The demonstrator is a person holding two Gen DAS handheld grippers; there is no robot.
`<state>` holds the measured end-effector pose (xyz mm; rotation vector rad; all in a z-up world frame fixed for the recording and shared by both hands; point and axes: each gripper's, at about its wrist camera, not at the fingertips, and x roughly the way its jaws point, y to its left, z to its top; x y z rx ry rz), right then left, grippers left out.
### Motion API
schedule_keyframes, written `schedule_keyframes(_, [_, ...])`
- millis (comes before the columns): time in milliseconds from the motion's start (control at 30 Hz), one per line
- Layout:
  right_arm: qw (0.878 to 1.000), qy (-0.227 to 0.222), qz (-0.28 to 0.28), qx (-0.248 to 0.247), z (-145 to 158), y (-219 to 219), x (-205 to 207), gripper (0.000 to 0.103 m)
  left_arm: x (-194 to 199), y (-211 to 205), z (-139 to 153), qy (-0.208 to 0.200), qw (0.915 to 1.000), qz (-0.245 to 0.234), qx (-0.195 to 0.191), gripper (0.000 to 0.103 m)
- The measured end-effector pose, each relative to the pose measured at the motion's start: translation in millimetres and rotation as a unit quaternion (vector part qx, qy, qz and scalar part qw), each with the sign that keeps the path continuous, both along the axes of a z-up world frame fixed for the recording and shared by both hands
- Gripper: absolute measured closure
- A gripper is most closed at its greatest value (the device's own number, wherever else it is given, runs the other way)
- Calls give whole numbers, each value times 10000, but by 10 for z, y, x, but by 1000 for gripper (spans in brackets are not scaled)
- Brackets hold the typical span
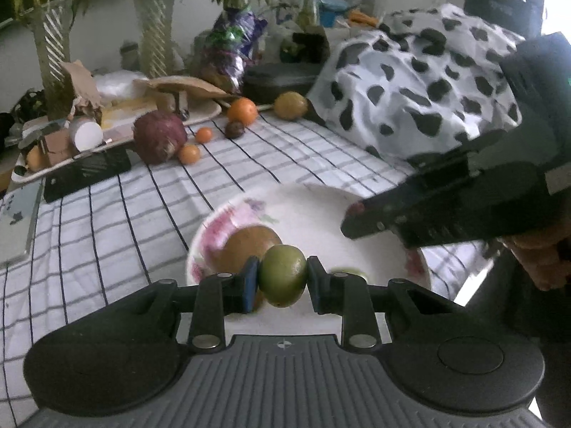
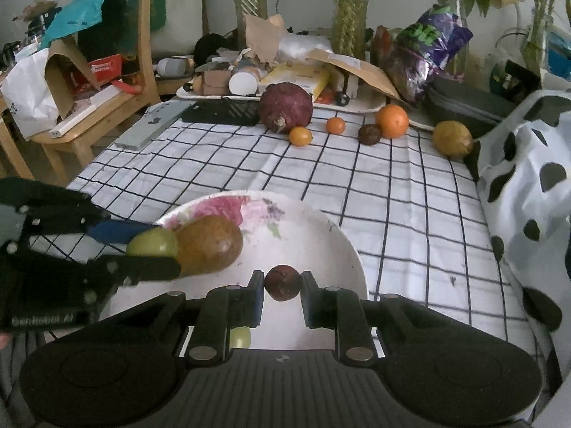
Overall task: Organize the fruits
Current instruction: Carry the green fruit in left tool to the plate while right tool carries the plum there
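Note:
My left gripper [image 1: 282,280] is shut on a green round fruit [image 1: 283,274] and holds it above the near edge of a white flowered bowl [image 1: 317,207]. A brown fruit [image 1: 249,246] lies in the bowl's left side. My right gripper [image 2: 282,282] is shut on a small dark reddish-brown fruit [image 2: 282,282] over the same bowl [image 2: 314,228]. In the right wrist view the left gripper [image 2: 142,249] comes in from the left with the green fruit [image 2: 153,242] beside the brown fruit [image 2: 210,244]. A small green fruit [image 2: 239,337] shows low in the bowl.
At the back of the checked cloth [image 2: 392,196] lie a purple round vegetable [image 2: 285,106], two small oranges [image 2: 300,136], a large orange [image 2: 392,120], a dark fruit [image 2: 369,134] and a yellow-brown fruit [image 2: 452,139]. A spotted cloth [image 2: 528,185] is heaped on the right; a cluttered tray [image 2: 228,97] and a wooden chair [image 2: 107,107] stand behind.

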<state>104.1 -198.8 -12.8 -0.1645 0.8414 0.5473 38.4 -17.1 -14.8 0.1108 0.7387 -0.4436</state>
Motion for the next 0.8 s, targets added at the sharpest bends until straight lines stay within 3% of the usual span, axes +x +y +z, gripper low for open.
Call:
schedule_keyframes(367, [9997,154,-145,-93,-45,-59,-168,81,-113,-87,-75,328,9993,-38,172,75])
schedule_keyframes(800, [9995,224,-90,-193,-83,-37,-165,80,-74,-99,-130,440,9989,-14,177,75])
